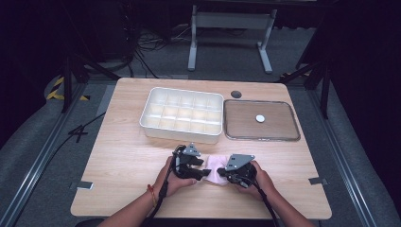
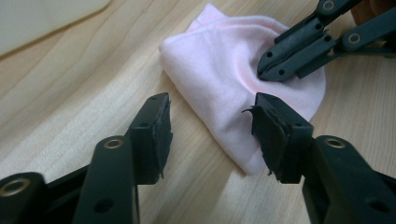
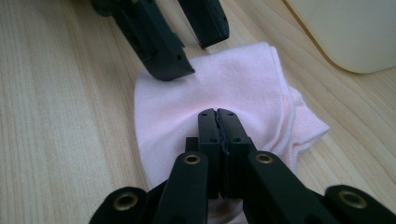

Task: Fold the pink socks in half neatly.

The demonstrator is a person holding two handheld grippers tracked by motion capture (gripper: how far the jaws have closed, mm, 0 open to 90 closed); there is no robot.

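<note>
A folded pink sock (image 1: 215,169) lies on the wooden table near its front edge, between my two grippers. My left gripper (image 1: 206,174) is open; in the left gripper view its jaws (image 2: 210,105) straddle the near edge of the sock (image 2: 219,79), one over bare wood and one over the fabric. My right gripper (image 3: 218,113) is shut, its tips pinching a pucker in the middle of the sock (image 3: 233,88). The right gripper's closed tips (image 2: 264,70) also appear in the left gripper view, with creases radiating from them.
A white compartment box (image 1: 146,116) stands behind the grippers at the table's centre. To its right lies a shallow clear tray (image 1: 228,119) with a small white disc (image 1: 260,118) in it. A dark round grommet (image 1: 236,94) sits behind that tray.
</note>
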